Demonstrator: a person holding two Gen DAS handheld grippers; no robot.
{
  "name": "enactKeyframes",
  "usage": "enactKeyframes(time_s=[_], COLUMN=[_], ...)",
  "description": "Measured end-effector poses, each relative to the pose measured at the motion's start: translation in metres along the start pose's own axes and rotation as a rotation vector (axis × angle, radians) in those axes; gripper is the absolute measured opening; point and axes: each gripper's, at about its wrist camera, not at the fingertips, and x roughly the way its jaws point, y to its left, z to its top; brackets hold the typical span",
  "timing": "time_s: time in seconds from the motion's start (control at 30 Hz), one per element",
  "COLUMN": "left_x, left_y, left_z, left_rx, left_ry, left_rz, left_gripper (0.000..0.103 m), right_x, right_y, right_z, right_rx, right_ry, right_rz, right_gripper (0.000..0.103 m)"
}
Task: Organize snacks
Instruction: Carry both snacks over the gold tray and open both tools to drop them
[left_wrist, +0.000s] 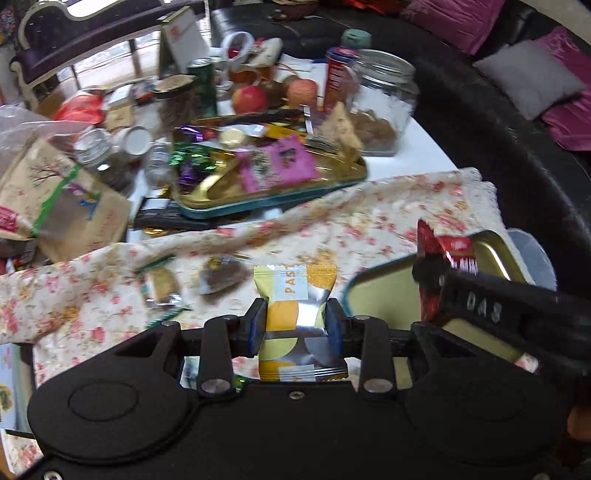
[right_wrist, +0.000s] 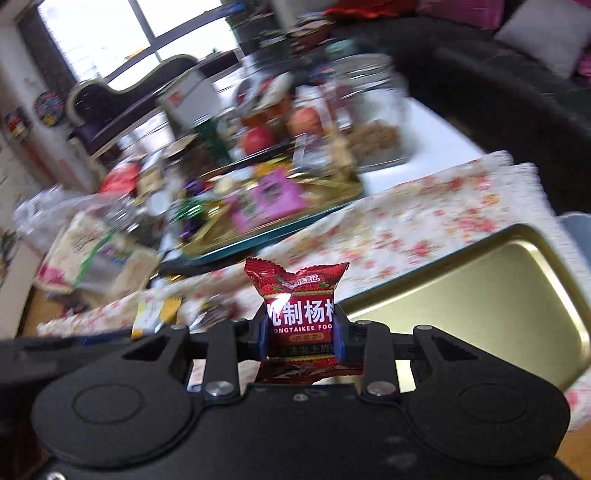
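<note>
Both grippers are carrying snacks toward the gold tin (right_wrist: 480, 280)

Left gripper (left_wrist: 296, 325) is pinching the yellow packet (left_wrist: 295, 314) above the floral cloth (left_wrist: 369, 229); right gripper (right_wrist: 303, 332) is clamping the red packet (right_wrist: 301, 317) beside the tin — crowding in together, they're risking a collision or slipping wrappers.

The matt black plastic left gripper (left_wrist: 295, 325) pinches a glossy yellow-and-silver foil snack packet (left_wrist: 295, 314); the matt black plastic right gripper (right_wrist: 303, 338) pinches a shiny red foil snack packet (right_wrist: 301, 314). Under them lies a soft, matt floral cotton-like tablecloth (left_wrist: 388, 221). The empty gold metal tin tray (right_wrist: 480, 288) has a smooth satin sheen. Farther back stand a clear glass jar (left_wrist: 384, 99), a brown kraft-paper bag (left_wrist: 62, 199) and a glossy gold metal tray of sweets (left_wrist: 221, 188).
</note>
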Motion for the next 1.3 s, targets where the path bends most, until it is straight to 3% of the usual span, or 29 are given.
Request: enactKeyframes(time_s=[0.23, 0.4, 0.6, 0.83, 1.3], left_x=[0.024, 0.048, 0.064, 0.074, 0.076], left_y=[-0.045, -0.065, -0.086, -0.093, -0.092], left_z=[-0.009, -0.013, -0.017, -0.022, -0.023], left_rx=[0.069, 0.052, 0.069, 0.066, 0.068], left_ry=[0.070, 0.176, 0.226, 0.273, 0.280], left_rz=[-0.020, -0.062, -0.049, -0.049, -0.016], left_gripper=[0.043, 0.043, 0.044, 0.047, 0.048], right_x=[-0.015, -0.012, -0.011, -0.011, -0.004], right_y=[-0.057, -0.087, -0.109, -0.111, -0.108], right_z=[0.021, 0.026, 0.020, 0.018, 0.017], right_rx=[0.110, 0.157, 0.204, 0.184, 0.165], right_ry=[-0.051, 0.004, 0.067, 0.066, 0.110], right_rz=[-0.142, -0.231, -0.191, -0.197, -0.235], right_gripper=[0.034, 0.034, 0.034, 0.034, 0.039])
